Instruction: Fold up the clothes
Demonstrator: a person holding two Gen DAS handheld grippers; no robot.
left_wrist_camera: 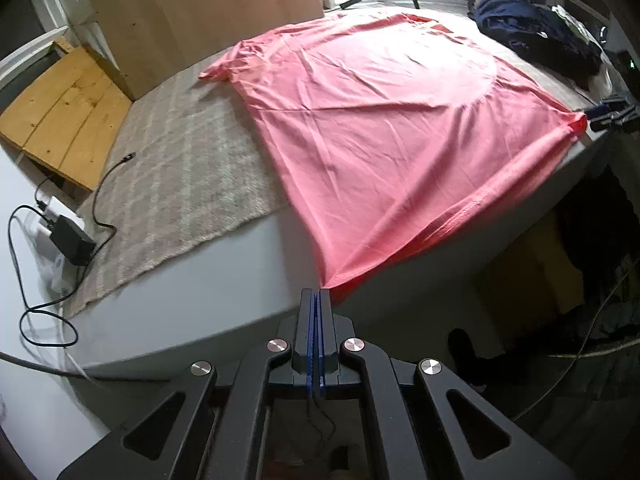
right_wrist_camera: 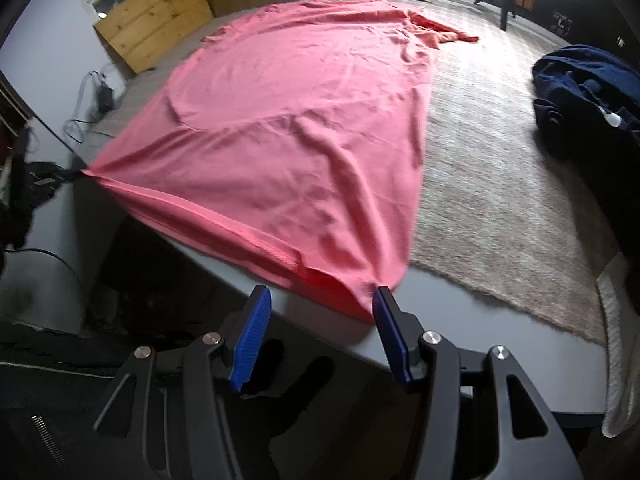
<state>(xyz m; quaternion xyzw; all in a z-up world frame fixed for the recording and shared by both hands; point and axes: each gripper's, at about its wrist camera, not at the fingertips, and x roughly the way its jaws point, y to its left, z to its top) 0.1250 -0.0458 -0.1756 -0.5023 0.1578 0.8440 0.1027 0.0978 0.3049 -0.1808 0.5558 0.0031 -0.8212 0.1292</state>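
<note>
- The big salmon-pink cotton t-shirt (left_wrist_camera: 380, 120) is spread flat on the grey bench (left_wrist_camera: 208, 292), mostly on top of a beige checked woven mat (left_wrist_camera: 180, 184). Its hem end is at the near edge and hangs a bit over it.
- The left gripper (left_wrist_camera: 318, 300) has its jaws squeezed fully together on the hem corner. You can see the fabric fanning out tight from that pinch.
- The right gripper (right_wrist_camera: 320, 300) has its jaws about half open. The other hem corner sits right up against the inside of one blue pad (right_wrist_camera: 390, 320), but nothing's clamped, so that side is loose.
- My worry: if the left side lifts or pulls before the right one bites, the shirt gets dragged skewed and the fold comes out crooked.
- The right corner is bunched and drooping over the bench edge, so a close from here could catch only one layer or miss it altogether.
- The far sleeve (right_wrist_camera: 444, 34) looks crumpled, and that'd get buried in the fold.
- The mat could shift along with the shirt if the pull is hard.
- A dark navy pile of clothes (right_wrist_camera: 588, 92) sits well off to the side, out of the way.
</note>
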